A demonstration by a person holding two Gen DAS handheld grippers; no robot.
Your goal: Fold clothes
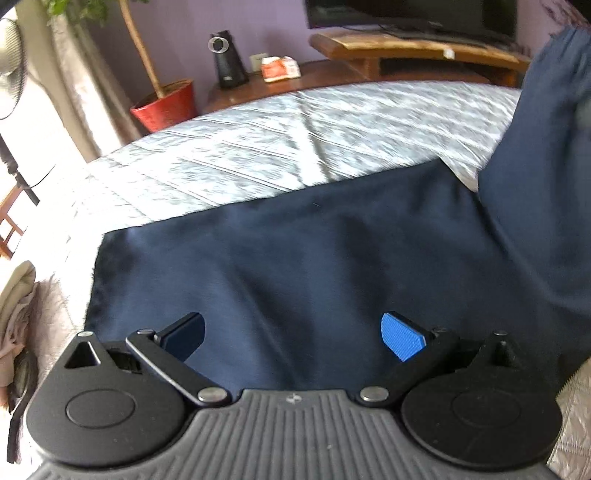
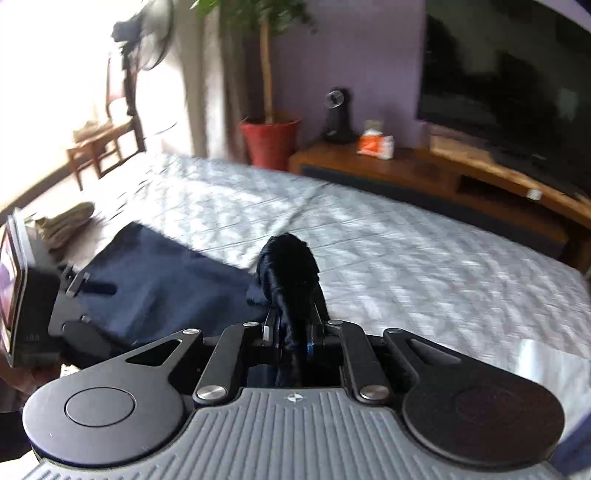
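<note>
Navy garment [image 1: 295,258] lies on the bed [image 1: 295,140], near side, spread flat over the quilted grey cover. Long axis runs left-right in the left wrist view: left edge ends near the bed's left side, right end rises off the bed toward the top right of that view.

Left gripper [image 1: 293,338]: jaws spread wide, nothing between them, over the flat part of the garment. Blue pad [image 1: 402,336] visible on the right finger. Can't tell whether the fingers touch the cloth.

Right gripper [image 2: 291,328]: jaws narrow, clamped on a bunched wad of the garment that sticks up dark past the fingertips. From there the cloth runs down and left to the flat part on the bed.

Right view only: the left gripper's body, at the left edge, just beside the flat cloth; the pinch point itself; a wooden chair [image 2: 99,147] far left by the bright window.

Left view only: how far the flat part spreads.

Both views: red plant pot [image 1: 166,105], TV [image 1: 410,14] on a wooden unit at the far side. Both frames are motion-blurred.
</note>
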